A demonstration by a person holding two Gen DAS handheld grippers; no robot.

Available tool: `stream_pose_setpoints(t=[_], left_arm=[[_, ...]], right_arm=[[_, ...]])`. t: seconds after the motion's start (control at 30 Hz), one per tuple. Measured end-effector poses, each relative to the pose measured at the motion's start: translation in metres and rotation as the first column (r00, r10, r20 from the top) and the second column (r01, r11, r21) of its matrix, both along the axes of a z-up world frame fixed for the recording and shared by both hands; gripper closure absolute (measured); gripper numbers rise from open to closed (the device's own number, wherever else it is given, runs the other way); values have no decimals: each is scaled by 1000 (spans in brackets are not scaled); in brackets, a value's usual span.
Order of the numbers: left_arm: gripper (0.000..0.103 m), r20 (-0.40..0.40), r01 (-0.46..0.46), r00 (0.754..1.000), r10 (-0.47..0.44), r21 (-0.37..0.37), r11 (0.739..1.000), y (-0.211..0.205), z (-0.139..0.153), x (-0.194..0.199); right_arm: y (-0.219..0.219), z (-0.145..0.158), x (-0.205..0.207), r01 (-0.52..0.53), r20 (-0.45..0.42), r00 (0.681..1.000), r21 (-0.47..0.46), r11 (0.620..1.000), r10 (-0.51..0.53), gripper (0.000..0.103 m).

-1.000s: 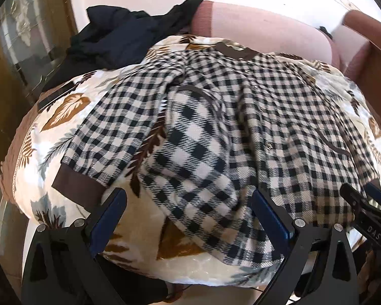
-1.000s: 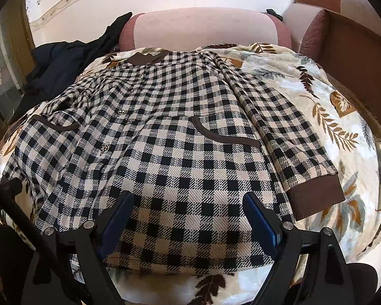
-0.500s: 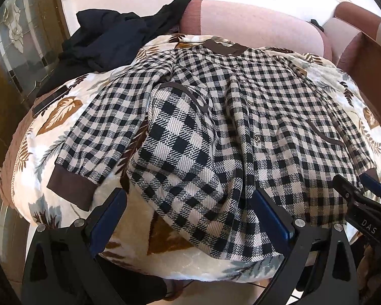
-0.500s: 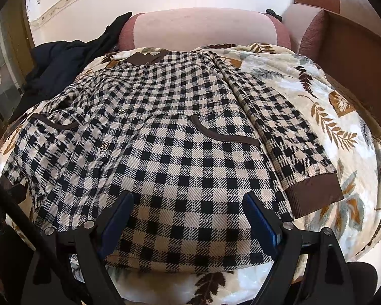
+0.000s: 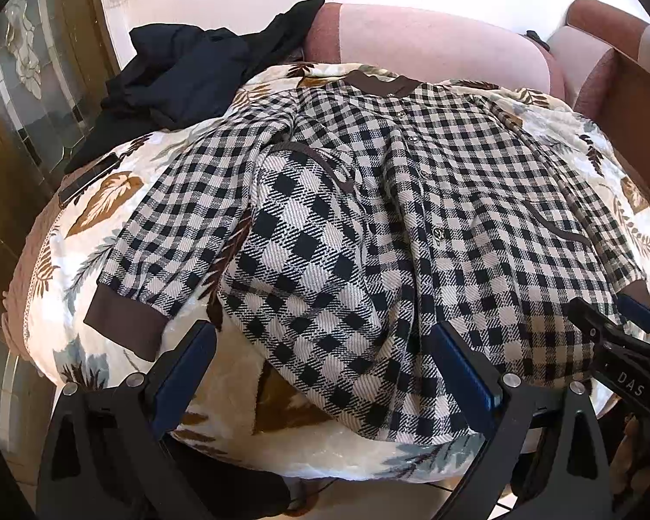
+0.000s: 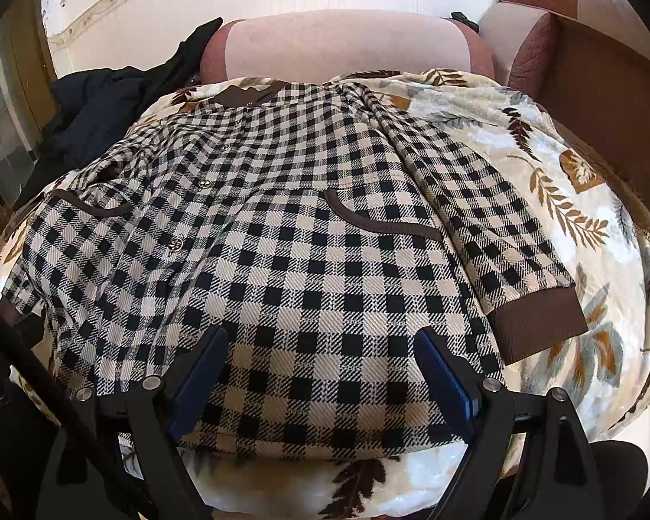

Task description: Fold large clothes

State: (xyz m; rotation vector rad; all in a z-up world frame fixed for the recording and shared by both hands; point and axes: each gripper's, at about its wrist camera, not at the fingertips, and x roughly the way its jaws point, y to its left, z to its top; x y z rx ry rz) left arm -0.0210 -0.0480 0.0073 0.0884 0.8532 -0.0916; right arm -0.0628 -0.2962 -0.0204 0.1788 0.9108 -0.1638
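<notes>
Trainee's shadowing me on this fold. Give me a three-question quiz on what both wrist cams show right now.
1. True or false: the checked jacket lies buttoned, front up, on the leaf-print blanket.
2. What colour are the sleeve cuffs? A) brown B) red C) white
3. Fill in: the left gripper and right gripper both have their jaws ____, gripping nothing.

Key: 1 true; 2 A; 3 open. The dark garment heaped at the far left is not part of any answer.
</notes>
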Motion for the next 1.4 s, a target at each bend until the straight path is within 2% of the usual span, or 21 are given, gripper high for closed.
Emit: stream_pose_setpoints(t=[0.63, 1.23, 1.4], left_arm=[[4, -50, -15, 999, 13, -27, 1000, 6, -7, -1], [4, -63, -40, 997, 36, -60, 997, 15, -7, 8], [4, -41, -37, 999, 34, -80, 996, 27, -1, 9]], right_arm=[[8, -3, -2, -12, -10, 1000, -14, 1000, 12, 12], [7, -11, 2, -13, -30, 999, -9, 1000, 13, 12], [7, -11, 2, -14, -29, 999, -10, 1000, 13, 12]])
